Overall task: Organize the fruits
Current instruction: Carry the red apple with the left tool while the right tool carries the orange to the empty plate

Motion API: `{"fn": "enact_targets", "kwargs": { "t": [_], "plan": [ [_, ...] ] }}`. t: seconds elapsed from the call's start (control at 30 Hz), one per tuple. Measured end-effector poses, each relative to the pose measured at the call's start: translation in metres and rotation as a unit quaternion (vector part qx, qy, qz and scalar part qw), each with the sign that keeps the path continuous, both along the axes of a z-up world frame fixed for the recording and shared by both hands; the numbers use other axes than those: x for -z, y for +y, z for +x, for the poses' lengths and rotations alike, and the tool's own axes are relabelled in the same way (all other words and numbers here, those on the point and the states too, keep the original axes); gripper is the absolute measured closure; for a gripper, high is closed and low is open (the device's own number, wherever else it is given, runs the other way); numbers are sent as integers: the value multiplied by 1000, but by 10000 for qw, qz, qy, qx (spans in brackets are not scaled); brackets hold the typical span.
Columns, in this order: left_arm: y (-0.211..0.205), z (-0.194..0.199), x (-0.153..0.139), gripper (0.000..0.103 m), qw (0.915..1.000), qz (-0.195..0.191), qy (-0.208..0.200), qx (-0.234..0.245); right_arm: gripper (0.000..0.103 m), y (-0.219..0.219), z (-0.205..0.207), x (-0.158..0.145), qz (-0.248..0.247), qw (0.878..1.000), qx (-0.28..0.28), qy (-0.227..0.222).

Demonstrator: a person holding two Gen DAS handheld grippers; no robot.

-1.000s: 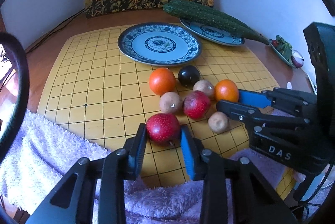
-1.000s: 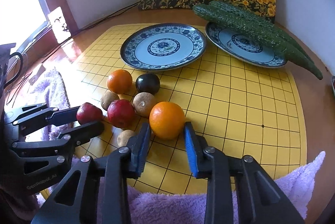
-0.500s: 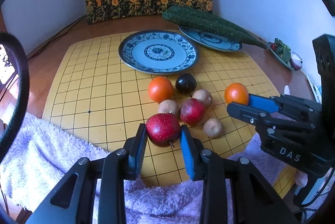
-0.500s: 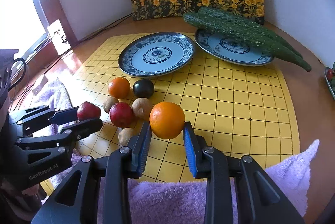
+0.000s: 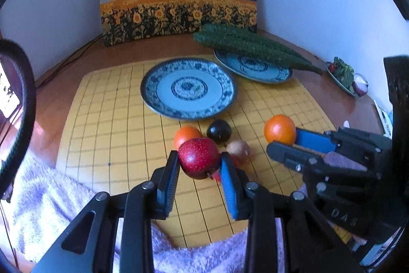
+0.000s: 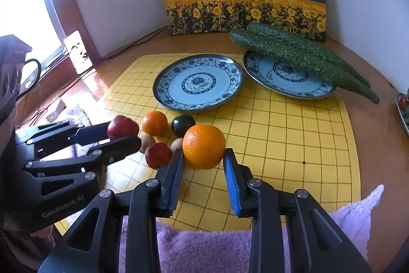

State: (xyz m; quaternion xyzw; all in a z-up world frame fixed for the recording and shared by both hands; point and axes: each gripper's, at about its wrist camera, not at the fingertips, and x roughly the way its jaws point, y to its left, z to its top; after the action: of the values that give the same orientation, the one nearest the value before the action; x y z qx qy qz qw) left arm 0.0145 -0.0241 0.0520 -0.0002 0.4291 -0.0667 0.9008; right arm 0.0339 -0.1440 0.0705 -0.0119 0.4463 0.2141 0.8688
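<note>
While the left gripper [image 5: 199,165] clamps its fingers [image 5: 170,178] on a red apple [image 5: 199,161], the fruit hangs clear of the yellow grid mat [image 5: 107,125], pinched at both flanks by the blue pads. Just beyond those fingers lie an orange [image 5: 185,136], a dark plum [image 5: 219,131] and a small brown fruit [image 5: 238,148], close together on the mat. Farther ahead sits an empty blue-patterned plate [image 5: 188,90].

On its right, the right gripper [image 6: 203,165] grips a second orange [image 6: 204,146] between its fingers [image 6: 175,177], likewise lifted off the mat. Left of these fingers another red apple [image 6: 158,155] rests among the loose fruit. Ahead and to the right, a second plate [image 6: 287,80] carries long green cucumbers [image 6: 301,53], their tips overhanging its rim. A purple towel [image 6: 204,245] lies under both grippers at the near edge of the wooden counter [image 6: 378,145].
</note>
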Motion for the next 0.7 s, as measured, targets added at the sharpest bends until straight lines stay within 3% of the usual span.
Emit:
{"fn": "enact_targets", "kwargs": {
  "t": [0.7],
  "plan": [
    [14, 75, -14, 70, 9999, 78, 18, -113, 71, 19, 56, -10, -188, 9996, -185, -38]
  ]
}}
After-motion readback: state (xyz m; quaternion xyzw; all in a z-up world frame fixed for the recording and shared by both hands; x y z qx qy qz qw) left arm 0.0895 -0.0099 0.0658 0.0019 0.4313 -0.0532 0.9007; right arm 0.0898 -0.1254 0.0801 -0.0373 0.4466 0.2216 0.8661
